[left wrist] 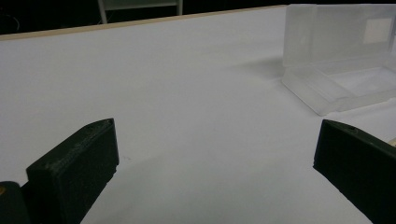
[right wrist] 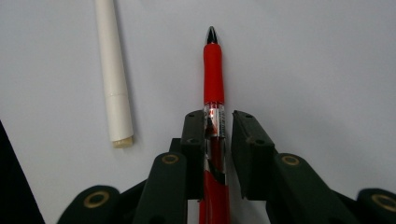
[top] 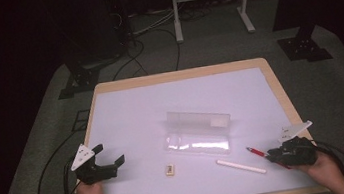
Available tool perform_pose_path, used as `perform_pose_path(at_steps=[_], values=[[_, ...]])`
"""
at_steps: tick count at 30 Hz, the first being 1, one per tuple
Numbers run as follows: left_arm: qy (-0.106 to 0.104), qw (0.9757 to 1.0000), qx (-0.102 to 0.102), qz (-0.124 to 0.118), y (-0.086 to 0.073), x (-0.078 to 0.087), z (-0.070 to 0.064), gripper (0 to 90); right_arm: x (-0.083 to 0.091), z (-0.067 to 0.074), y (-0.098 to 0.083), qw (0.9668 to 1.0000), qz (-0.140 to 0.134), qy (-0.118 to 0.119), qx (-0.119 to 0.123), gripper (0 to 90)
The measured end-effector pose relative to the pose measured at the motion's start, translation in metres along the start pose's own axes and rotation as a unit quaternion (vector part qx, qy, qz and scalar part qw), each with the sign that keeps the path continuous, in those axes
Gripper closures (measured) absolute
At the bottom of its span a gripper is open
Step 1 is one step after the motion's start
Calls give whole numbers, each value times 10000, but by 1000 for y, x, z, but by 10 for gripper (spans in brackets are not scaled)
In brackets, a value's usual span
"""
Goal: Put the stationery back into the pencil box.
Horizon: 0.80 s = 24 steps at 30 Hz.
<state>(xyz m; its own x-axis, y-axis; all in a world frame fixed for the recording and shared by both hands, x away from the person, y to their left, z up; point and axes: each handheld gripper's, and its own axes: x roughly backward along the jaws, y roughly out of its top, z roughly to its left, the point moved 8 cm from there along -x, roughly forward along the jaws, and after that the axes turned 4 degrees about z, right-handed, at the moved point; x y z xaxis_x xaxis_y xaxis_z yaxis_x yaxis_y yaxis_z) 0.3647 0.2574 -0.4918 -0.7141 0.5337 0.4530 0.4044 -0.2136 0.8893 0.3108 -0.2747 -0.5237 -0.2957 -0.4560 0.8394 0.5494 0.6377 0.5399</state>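
Right tool (right wrist: 218,128) had the red pen with clear barrel and rubber grip (right wrist: 213,79) lying lengthwise between its jaws. Left pad looked to be against the barrel; a sliver of gap showed on the right side, so not a firm pinch yet. Pen was flat on the bench near its front right corner, tip pointing away from the hand, seen in the high view at (top: 255,151).

Left tool (top: 99,163) spread wide, empty, parked near the front left of the bench.

Risks as I judged them:
- Round, slick barrel held along the jaw axis: uneven pad contact could roll or squirt it forward on closing.
- Grip sat far back on the pen, so the long front end could droop or pivot on lift.
- White plastic stick (right wrist: 111,70) lay just beside the pen; a sideways drag could knock it.
- Clear plastic hinged case (top: 198,131), lid propped upright, looked light and easy to shove or tip if a pen went in off-centre.

Surface: white sheet over a bench with a light wood rim (top: 280,88), smooth, low friction. Small tan eraser-like block (top: 169,169) in front of the case. Room dark, grey carpet, cables (top: 145,45) and stand legs behind.
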Motion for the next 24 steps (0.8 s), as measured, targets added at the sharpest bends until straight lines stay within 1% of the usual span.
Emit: perform_pose_path(at_steps=[5,12,16,21,23,24], values=[[-4,10000,-5,-11,0,0,0,0,-1,0,-1,10000,29,-28,46,774],[-26,10000,5,-9,0,0,0,0,-1,1,-1,10000,12,-33,43,786],[-18,10000,15,-21,0,0,0,0,0,1,-1,9999,44,-38,90,789],[-16,10000,4,-8,0,0,0,0,9,1,3,9999,-82,-59,76,789],[1,10000,-1,2,0,0,0,0,13,3,9,9998,-161,-8,103,789],[7,10000,-6,4,0,0,0,0,15,4,12,9997,-198,-22,149,789]])
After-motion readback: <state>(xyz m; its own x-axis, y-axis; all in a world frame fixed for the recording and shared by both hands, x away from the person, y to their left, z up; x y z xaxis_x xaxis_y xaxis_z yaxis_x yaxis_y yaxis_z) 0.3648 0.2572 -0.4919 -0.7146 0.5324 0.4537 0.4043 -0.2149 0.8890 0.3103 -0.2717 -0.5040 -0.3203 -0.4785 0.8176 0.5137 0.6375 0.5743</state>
